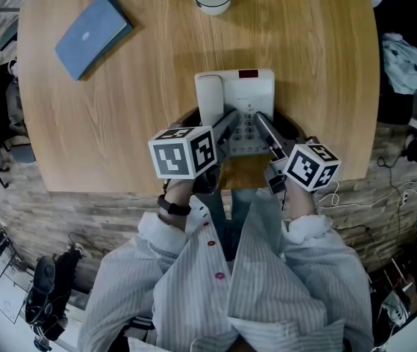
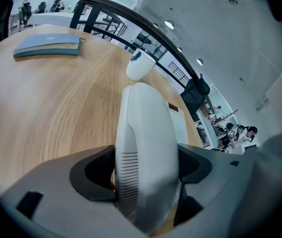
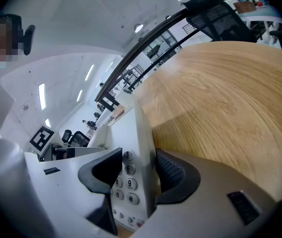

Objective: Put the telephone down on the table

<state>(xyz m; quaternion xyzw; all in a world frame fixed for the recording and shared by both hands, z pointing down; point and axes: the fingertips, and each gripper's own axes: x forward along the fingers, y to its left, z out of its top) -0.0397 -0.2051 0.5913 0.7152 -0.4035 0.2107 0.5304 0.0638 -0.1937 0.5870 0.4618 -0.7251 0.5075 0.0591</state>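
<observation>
Left tool (image 2: 145,171) clamped the handset (image 1: 209,97) of the white plastic telephone (image 1: 251,88), right tool (image 3: 138,175) clamped its keypad side, at the edge of the wooden tabletop (image 1: 120,101).

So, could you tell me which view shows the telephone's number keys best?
The right gripper view: the telephone's number keys sit close up beside its fingers, digits legible. In the head view the left gripper and right gripper partly cover them. The left gripper view shows only the handset.

Smooth plastic telephone (image 1: 248,90), matt wooden table (image 1: 120,108)
</observation>
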